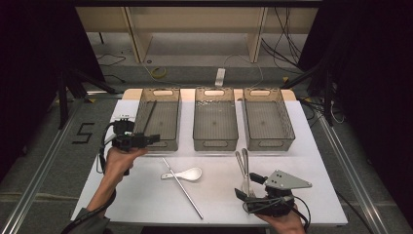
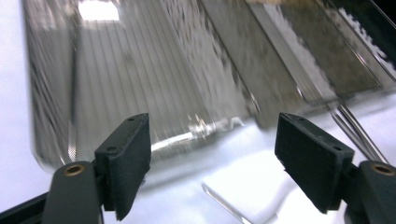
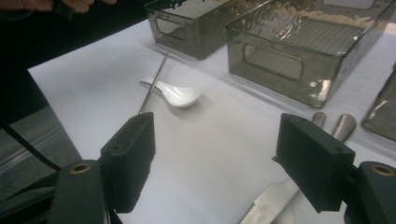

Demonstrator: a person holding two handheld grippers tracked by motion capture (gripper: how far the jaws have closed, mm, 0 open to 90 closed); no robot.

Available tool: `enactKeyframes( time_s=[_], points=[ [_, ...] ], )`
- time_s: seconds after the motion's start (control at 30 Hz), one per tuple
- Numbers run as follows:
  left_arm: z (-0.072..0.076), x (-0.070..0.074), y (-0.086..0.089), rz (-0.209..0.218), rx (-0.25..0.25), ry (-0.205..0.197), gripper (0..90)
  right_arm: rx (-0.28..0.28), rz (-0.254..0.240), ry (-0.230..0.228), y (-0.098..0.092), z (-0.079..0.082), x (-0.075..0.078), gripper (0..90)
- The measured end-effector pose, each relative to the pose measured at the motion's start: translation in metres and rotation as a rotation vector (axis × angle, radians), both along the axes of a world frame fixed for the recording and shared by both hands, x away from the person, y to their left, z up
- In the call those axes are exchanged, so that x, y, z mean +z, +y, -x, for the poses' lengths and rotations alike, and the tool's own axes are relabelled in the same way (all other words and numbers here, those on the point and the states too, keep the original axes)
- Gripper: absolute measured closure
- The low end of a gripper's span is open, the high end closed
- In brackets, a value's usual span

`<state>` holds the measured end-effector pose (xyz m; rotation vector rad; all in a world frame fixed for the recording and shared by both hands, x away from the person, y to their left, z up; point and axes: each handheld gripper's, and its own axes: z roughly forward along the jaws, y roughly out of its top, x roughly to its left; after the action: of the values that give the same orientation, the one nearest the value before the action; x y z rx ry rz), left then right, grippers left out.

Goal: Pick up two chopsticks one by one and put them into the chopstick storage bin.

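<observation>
Three smoky see-through bins stand in a row at the back: left bin (image 1: 158, 119), middle bin (image 1: 215, 119), right bin (image 1: 268, 119). A dark thin stick (image 1: 148, 114) leans inside the left bin. My left gripper (image 1: 153, 139) hovers at that bin's front left corner, open and empty; in the left gripper view (image 2: 212, 135) the blurred left bin (image 2: 140, 70) lies ahead. A white spoon (image 1: 187, 174) and a metal chopstick (image 1: 182, 187) lie mid-table. My right gripper (image 1: 245, 200) is open near the front edge, over a serrated knife (image 3: 266, 205) and metal utensils (image 1: 243, 168).
The white table (image 1: 302, 161) ends just behind the bins and just in front of my right hand. Dark floor with cables and a wooden frame lies beyond. In the right gripper view the white spoon (image 3: 180, 95) and chopstick (image 3: 154, 81) sit ahead on the left.
</observation>
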<state>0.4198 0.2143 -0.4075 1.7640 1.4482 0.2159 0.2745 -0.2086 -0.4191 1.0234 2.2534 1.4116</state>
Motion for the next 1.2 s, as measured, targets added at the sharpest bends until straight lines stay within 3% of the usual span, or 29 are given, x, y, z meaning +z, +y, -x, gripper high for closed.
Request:
enactKeyframes(
  time_s=[0.17, 0.27, 0.53, 0.7, 0.9, 1.2],
  points=[
    [0.014, -0.018, -0.009, -0.012, -0.009, 0.044, 22.6, 0.003, 0.008, 0.005, 0.003, 0.000, -0.002, 29.1],
    [0.018, -0.024, -0.013, 0.029, -0.008, 0.086, 19.9, 0.007, 0.011, -0.002, 0.004, 0.001, -0.002, 29.1],
    [0.028, -0.032, -0.026, -0.006, -0.004, 0.129, 18.6, 0.007, 0.014, -0.006, 0.005, 0.002, -0.001, 29.1],
    [0.026, -0.042, -0.033, -0.019, -0.025, 0.186, 18.7, 0.007, 0.016, -0.004, 0.005, 0.002, -0.001, 29.1],
    [0.022, -0.051, -0.037, -0.046, -0.041, 0.227, 20.4, 0.009, 0.020, -0.001, 0.006, 0.002, -0.001, 29.1],
    [0.018, -0.058, -0.047, -0.059, -0.072, 0.256, 26.6, 0.011, 0.029, -0.003, 0.007, 0.002, -0.002, 29.2]
  ],
)
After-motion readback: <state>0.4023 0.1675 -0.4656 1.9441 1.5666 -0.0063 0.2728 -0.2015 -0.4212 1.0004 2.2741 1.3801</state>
